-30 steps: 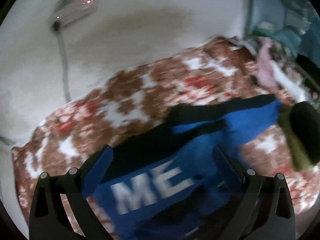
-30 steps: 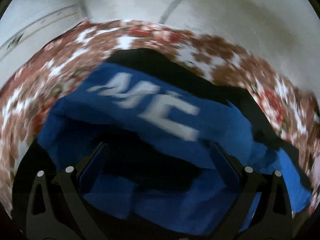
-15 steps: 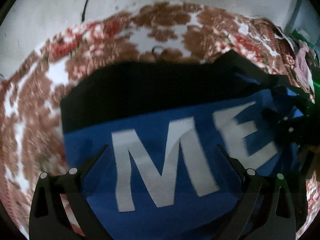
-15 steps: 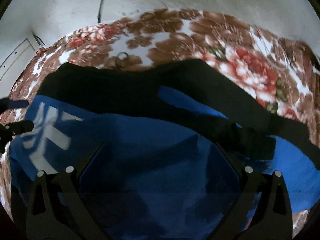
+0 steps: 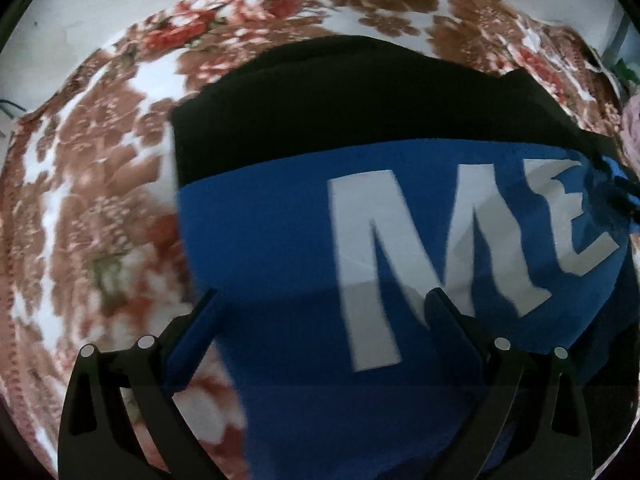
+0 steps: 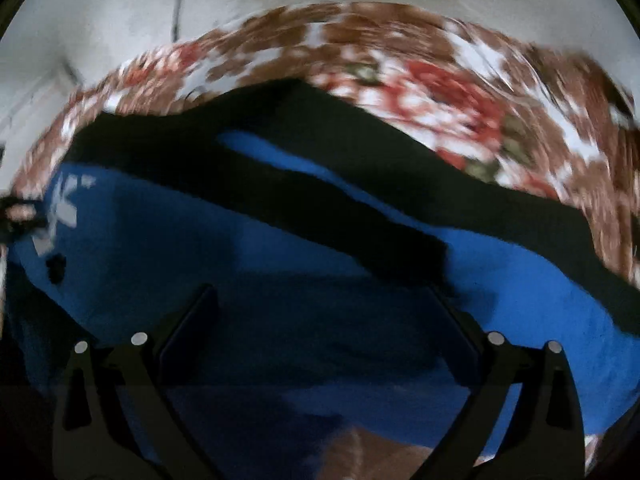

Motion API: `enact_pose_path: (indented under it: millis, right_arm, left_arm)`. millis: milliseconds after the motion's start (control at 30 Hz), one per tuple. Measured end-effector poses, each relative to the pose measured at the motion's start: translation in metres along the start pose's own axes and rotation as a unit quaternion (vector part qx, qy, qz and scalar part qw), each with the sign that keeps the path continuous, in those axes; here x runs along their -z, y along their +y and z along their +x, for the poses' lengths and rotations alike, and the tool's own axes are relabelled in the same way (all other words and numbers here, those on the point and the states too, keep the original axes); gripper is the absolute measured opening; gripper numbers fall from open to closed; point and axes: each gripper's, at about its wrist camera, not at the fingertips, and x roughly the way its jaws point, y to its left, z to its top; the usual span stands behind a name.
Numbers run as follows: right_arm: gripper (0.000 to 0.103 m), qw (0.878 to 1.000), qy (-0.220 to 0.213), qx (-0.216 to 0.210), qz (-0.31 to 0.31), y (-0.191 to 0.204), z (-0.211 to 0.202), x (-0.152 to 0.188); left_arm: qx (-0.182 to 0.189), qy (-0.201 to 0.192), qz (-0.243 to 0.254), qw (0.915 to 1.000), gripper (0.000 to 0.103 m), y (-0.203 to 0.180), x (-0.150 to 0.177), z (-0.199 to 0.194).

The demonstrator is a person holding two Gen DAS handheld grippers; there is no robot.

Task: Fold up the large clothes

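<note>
Garment (image 5: 280, 240), blue with black band, spread over floral bedcover (image 5: 92, 184), filling centre and lower frame. Looks soft, floppy, light; best pinched at left edge or corner. Reads "ME" in large white letters. Left gripper (image 5: 324, 308) and right gripper (image 6: 324, 300) both spread wide, holding nothing.

Count: one blue-and-black garment (image 5: 280, 216); two white letters (image 5: 400, 256) printed on it; one floral bedspread (image 5: 92, 184); two hand-held grippers, left (image 5: 324, 300) and right (image 6: 324, 296).
</note>
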Motion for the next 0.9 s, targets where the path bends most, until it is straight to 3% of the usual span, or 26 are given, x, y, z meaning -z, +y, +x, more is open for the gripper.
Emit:
enact_pose_path:
  millis: [133,267,333,433,500,600,667,733,900]
  right_arm:
    - [0.098,0.998,0.0,0.032,0.061,-0.042,-0.031,0.005]
    - [0.098,0.981,-0.025,0.072,0.179,-0.091,-0.08,0.025]
    - [0.098,0.966,-0.026,0.124,0.225,-0.115,-0.103,0.039]
    - [0.098,0.948,-0.022,0.188,0.257,-0.147,-0.125,0.055]
    - [0.098,0.935,-0.015,0.207,0.286,-0.175,-0.134,0.065]
    - [0.098,0.923,-0.007,0.233,0.306,-0.218,-0.146,0.073]
    - [0.098,0.916,-0.009,0.236,0.324,-0.247,-0.154,0.076]
    - [0.098,0.902,-0.01,0.221,0.371,-0.273,-0.158,0.08]
    - [0.098,0.877,0.019,0.198,0.437,-0.313,-0.146,0.07]
  left_arm:
    - [0.01,-0.03,-0.015,0.9994,0.098,-0.007,-0.007,-0.036]
    - [0.09,-0.044,-0.086,0.9912,0.098,-0.041,-0.004,-0.057]
    - [0.087,-0.069,-0.055,0.9923,0.098,-0.075,-0.004,-0.067]
    - [0.086,-0.114,0.035,0.9891,0.098,-0.139,-0.005,-0.083]
    - [0.107,-0.124,0.071,0.9839,0.098,-0.178,-0.006,-0.087]
    - [0.106,-0.129,0.109,0.9799,0.098,-0.215,-0.011,-0.083]
    - [0.105,-0.131,0.126,0.9777,0.098,-0.233,-0.015,-0.077]
    - [0.11,-0.129,0.127,0.9774,0.098,-0.242,-0.017,-0.071]
    - [0.123,-0.096,0.105,0.9822,0.098,-0.249,-0.017,-0.045]
